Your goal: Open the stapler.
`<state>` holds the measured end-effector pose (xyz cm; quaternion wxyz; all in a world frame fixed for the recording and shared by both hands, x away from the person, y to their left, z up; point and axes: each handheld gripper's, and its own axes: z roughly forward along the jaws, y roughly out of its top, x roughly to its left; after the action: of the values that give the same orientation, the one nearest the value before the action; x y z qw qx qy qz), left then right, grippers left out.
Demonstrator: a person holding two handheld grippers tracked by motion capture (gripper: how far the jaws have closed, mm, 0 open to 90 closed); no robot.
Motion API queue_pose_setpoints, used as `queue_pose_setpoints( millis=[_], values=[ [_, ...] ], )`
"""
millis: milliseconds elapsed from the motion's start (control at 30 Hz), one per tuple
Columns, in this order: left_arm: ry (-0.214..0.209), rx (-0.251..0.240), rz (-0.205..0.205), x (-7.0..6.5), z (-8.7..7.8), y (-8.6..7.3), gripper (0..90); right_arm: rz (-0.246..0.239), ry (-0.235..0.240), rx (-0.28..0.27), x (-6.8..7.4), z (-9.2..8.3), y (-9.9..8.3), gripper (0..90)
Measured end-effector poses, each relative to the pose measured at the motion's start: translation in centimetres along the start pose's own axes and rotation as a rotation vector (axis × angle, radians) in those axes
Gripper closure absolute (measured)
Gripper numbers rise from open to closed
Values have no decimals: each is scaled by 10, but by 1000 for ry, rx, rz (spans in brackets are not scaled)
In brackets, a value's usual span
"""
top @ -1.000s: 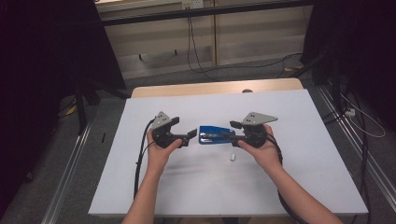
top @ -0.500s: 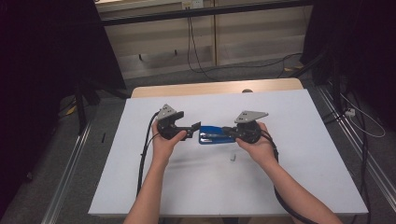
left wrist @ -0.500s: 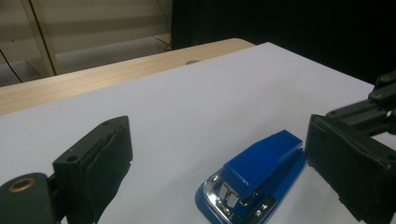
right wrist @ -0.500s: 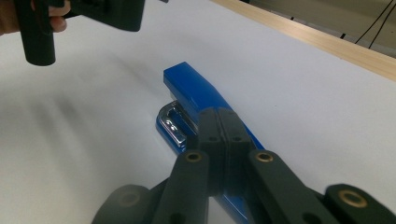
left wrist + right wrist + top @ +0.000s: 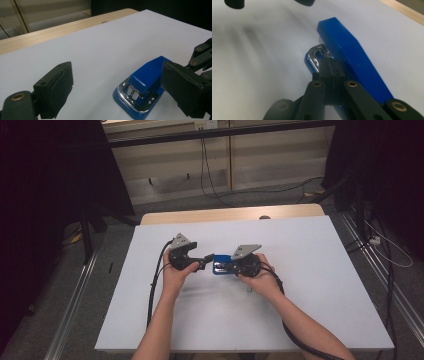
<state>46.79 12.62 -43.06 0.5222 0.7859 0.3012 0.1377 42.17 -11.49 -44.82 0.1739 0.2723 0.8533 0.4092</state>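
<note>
Blue stapler point(image 5: 223, 265) lying mid-bench point(image 5: 320, 270), right tool point(image 5: 329, 71) clenched against its chrome base, left tool point(image 5: 117, 82) spread wide at its nose: risk of skidding sideways if nudged.

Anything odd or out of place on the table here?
Nothing stands out. The blue stapler lies flat on the white table, undamaged, between the open left tongs and the shut right tongs.

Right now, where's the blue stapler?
In the high view the blue stapler lies mid-table on the white sheet, between the left gripper and the right gripper, right against the latter.
</note>
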Motion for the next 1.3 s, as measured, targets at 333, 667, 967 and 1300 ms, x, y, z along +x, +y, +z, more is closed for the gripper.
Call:
queue_pose_setpoints(
  millis=[333, 667, 967, 1300],
  values=[
    [-45, 44, 7, 2, -1, -2, 364, -94, -32, 44, 4, 12, 5, 900],
    [-110, 156, -3, 1, 3, -9, 871, -55, -17, 34, 2, 14, 4, 900],
    [-114, 208, 16, -1, 18, -17, 900, -29, -11, 41, 2, 14, 5, 900],
    [-119, 206, 19, -1, 22, -19, 900, 0, -3, 19, 1, 13, 1, 900]
  ],
)
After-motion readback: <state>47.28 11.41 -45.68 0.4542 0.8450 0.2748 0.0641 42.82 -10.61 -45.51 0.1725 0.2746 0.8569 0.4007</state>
